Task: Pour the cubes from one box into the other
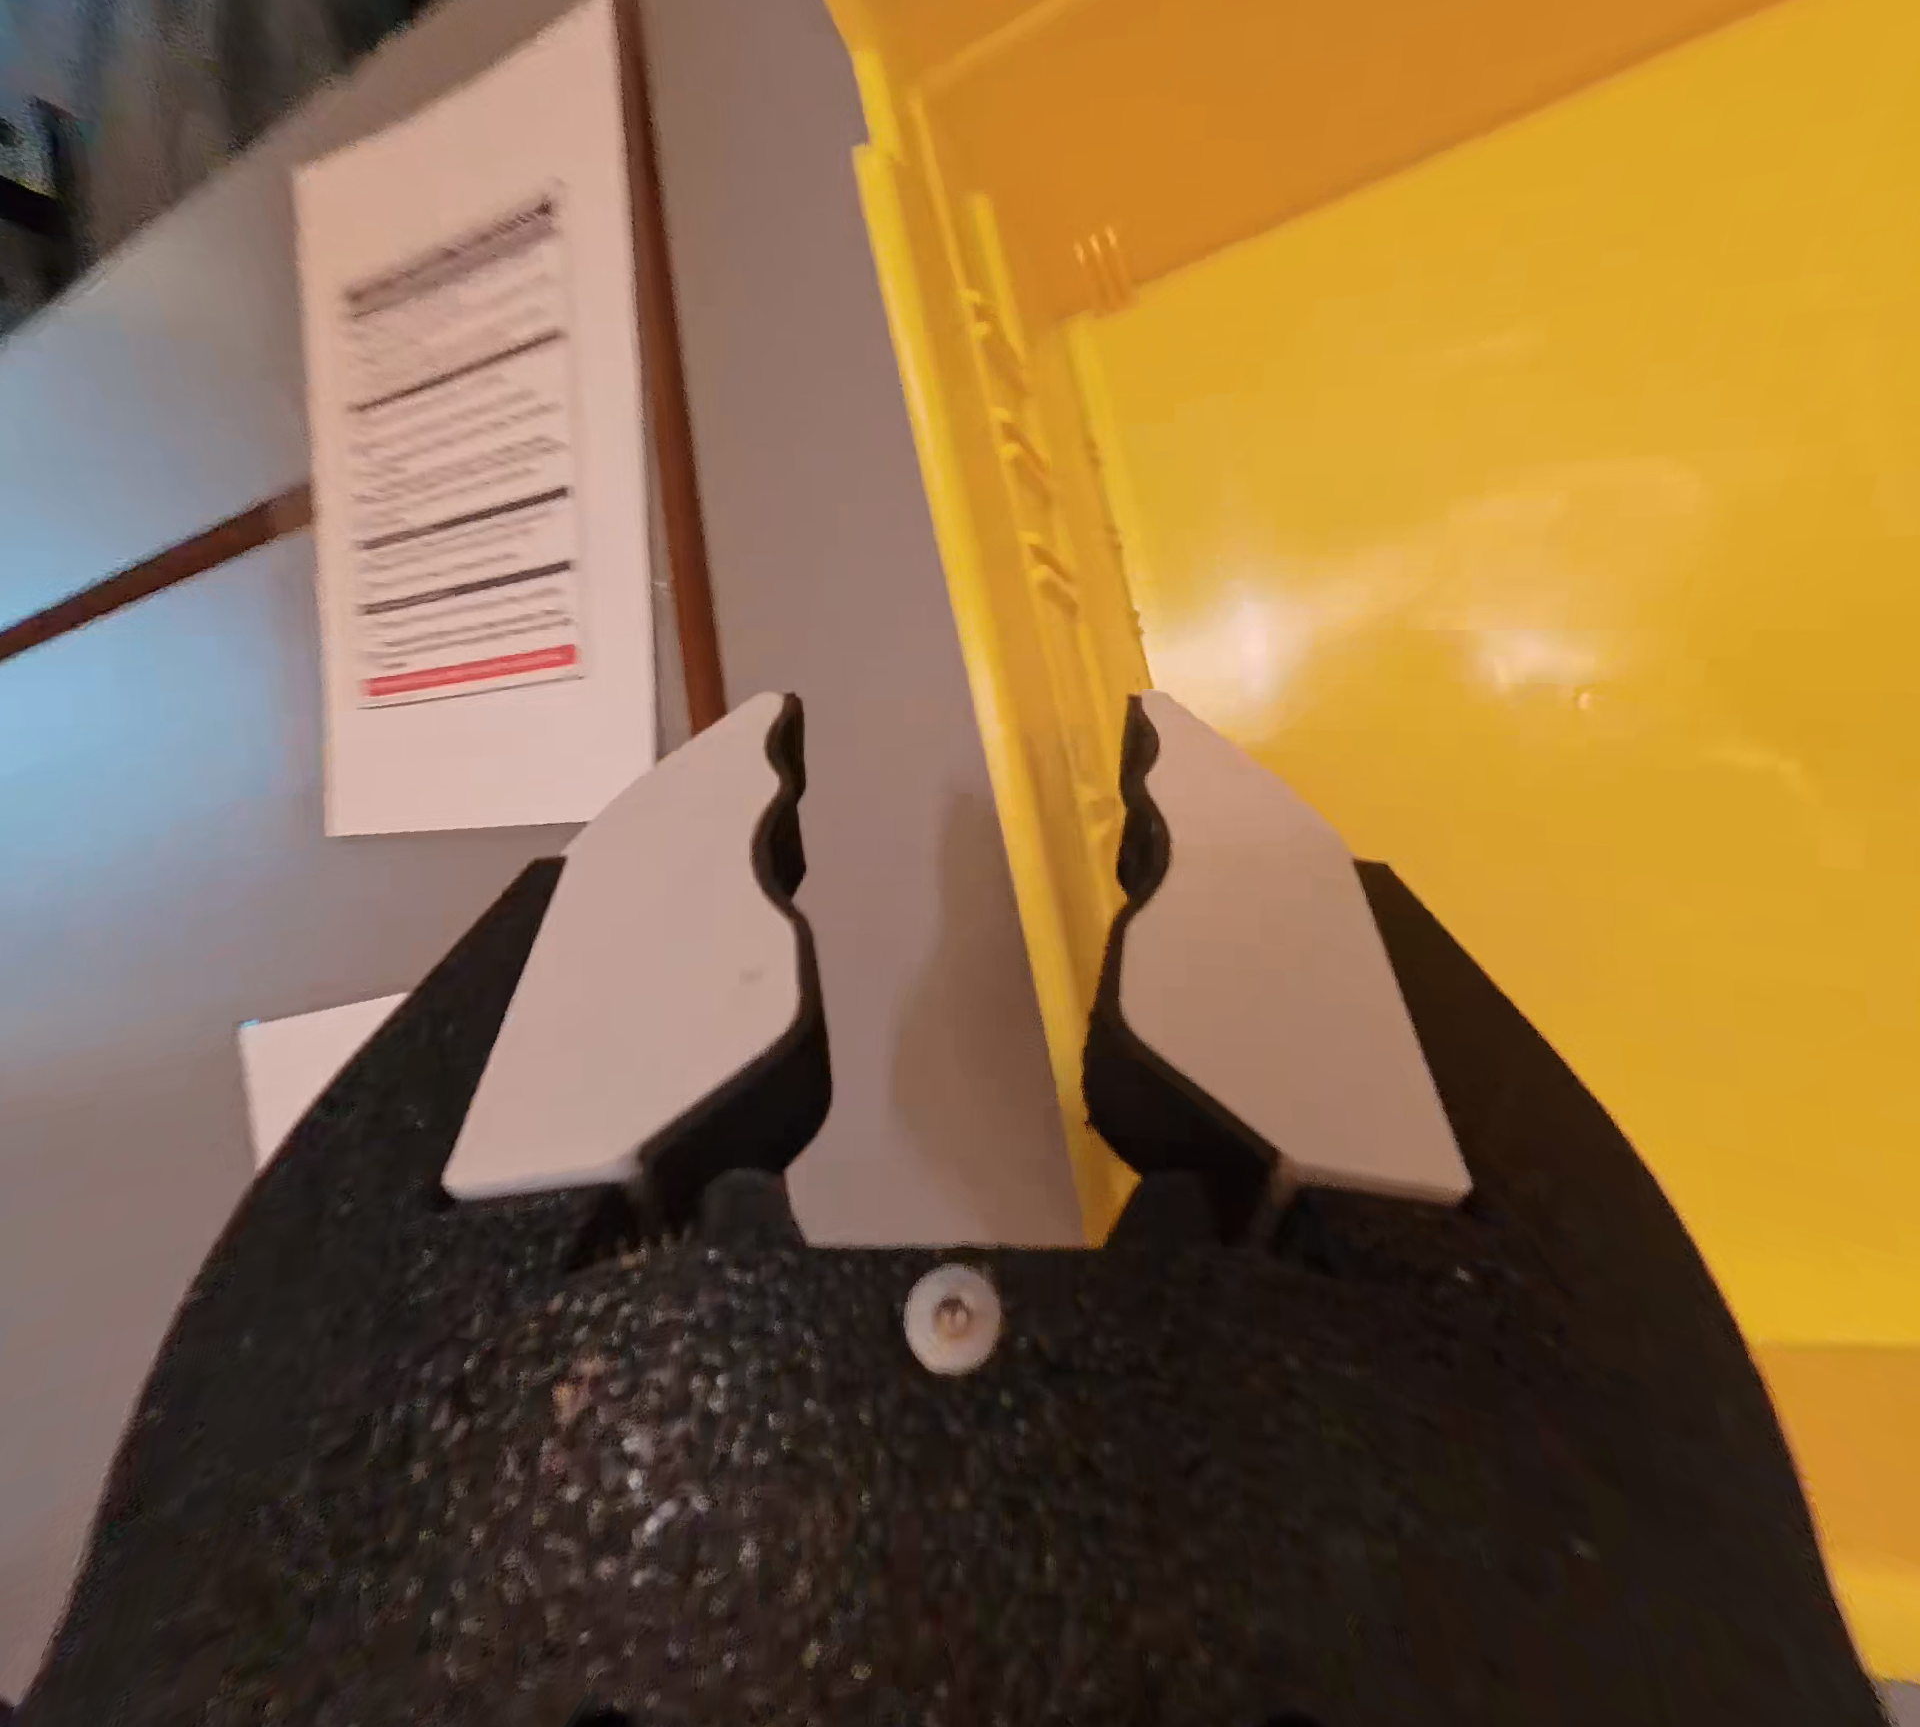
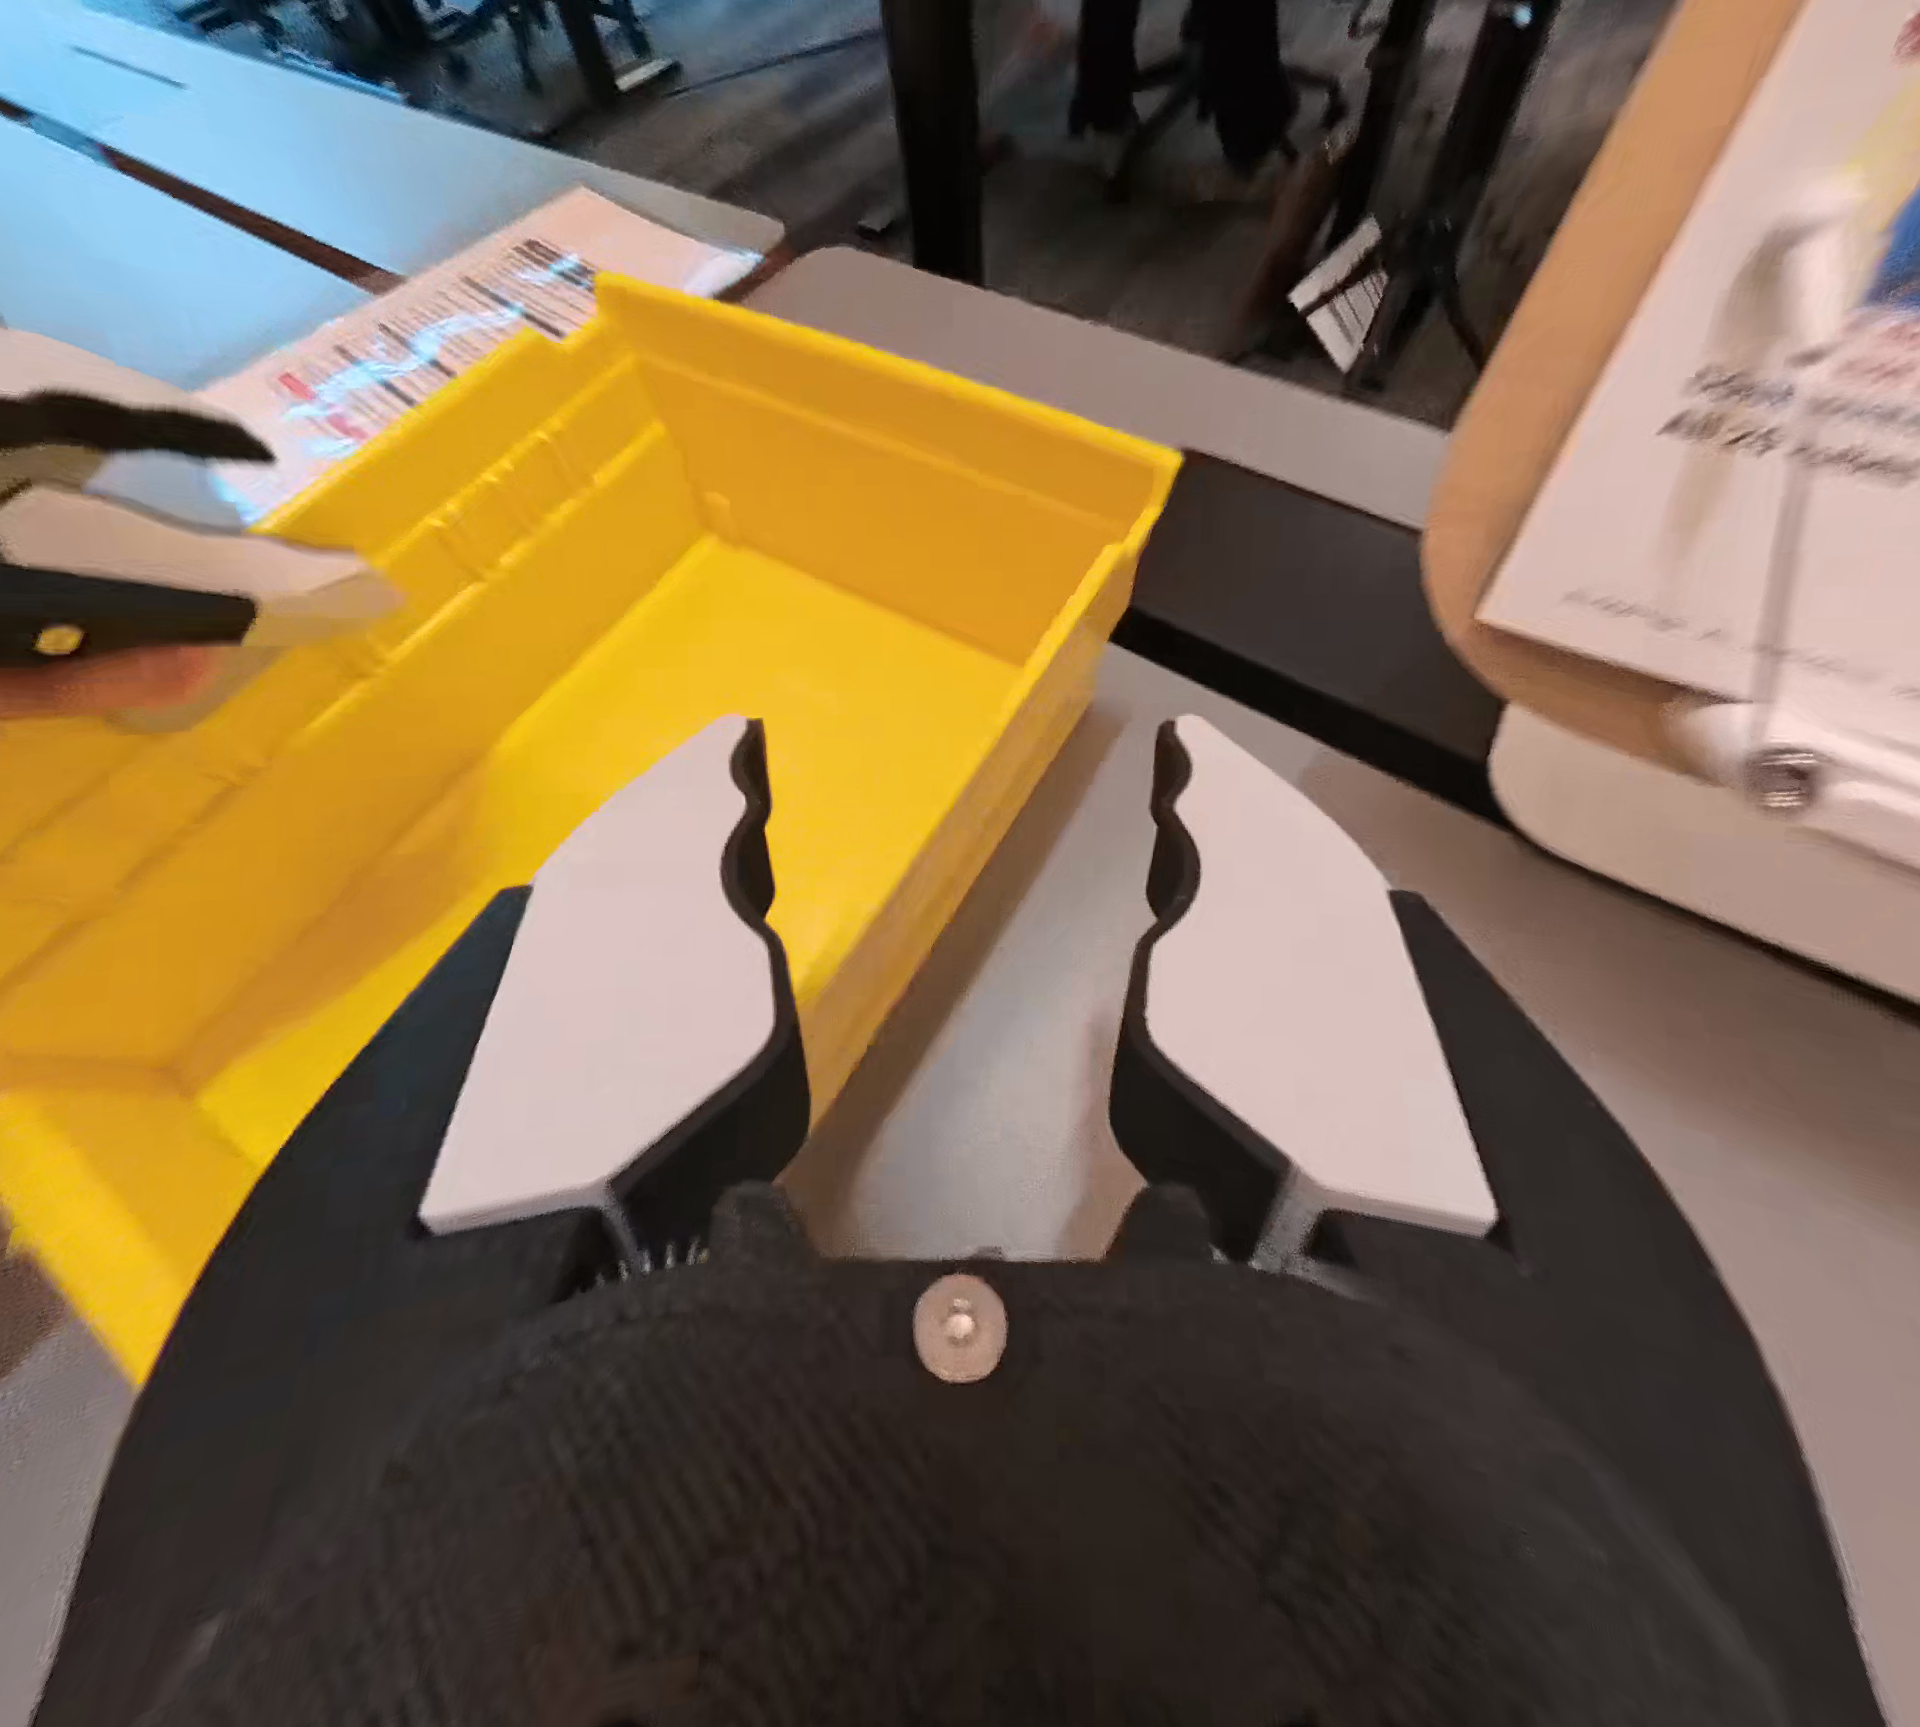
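Observation:
One yellow plastic box [image 2: 810, 638] stands on the grey table [image 2: 1299, 1002]; its inside shows no cubes. In the left wrist view the box [image 1: 1455, 534] fills the right side. My left gripper [image 1: 964, 711] is open and straddles the box's left wall, which runs close along the right finger [image 1: 1247, 950]. My right gripper [image 2: 961, 732] is open and straddles the right wall, left finger [image 2: 623, 950] inside the box, right finger outside. The left gripper also shows in the right wrist view [image 2: 208, 576] at the left wall. No second box is in view.
A printed sheet [image 1: 468, 451] lies on the table left of the box, and a smaller white sheet [image 1: 312, 1064] lies nearer. A tan board with a white sheet [image 2: 1714, 327] stands on a white base at the right. A dark gap [image 2: 1299, 555] splits the tables. Chairs and table legs stand beyond.

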The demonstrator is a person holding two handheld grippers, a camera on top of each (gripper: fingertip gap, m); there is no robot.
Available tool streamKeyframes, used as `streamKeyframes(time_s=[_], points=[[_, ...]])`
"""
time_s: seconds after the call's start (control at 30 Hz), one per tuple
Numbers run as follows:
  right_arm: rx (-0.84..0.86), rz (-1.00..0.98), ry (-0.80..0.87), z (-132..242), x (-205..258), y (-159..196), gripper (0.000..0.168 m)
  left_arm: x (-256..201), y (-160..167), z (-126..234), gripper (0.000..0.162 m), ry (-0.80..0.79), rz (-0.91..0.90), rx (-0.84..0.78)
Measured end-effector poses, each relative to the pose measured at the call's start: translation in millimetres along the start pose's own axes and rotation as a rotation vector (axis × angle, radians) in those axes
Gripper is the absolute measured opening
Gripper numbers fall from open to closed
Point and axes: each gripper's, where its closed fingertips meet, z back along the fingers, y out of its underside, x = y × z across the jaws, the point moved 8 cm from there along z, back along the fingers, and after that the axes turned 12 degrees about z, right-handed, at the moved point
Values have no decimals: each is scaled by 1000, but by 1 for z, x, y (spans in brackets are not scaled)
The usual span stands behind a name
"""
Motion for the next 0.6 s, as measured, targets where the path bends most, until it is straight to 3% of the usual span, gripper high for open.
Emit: streamKeyframes(time_s=[0.13, 0.23, 0.5, 0.6], points=[[-67, 83, 10, 58, -32, -6, 80, -5, -20, 38, 59, -31, 58, -118], [-119, 95, 68, 115, -70, 5, 87, -37, -36, 81, 61, 88, 117, -197], [-131, 59, 291, 281, -177, 81, 105, -225, -39, 177, 69, 679, 86, -362], [-160, 40, 416, 345, -203, 122, 110, -298, -32, 197, 72, 805, 71, -391]])
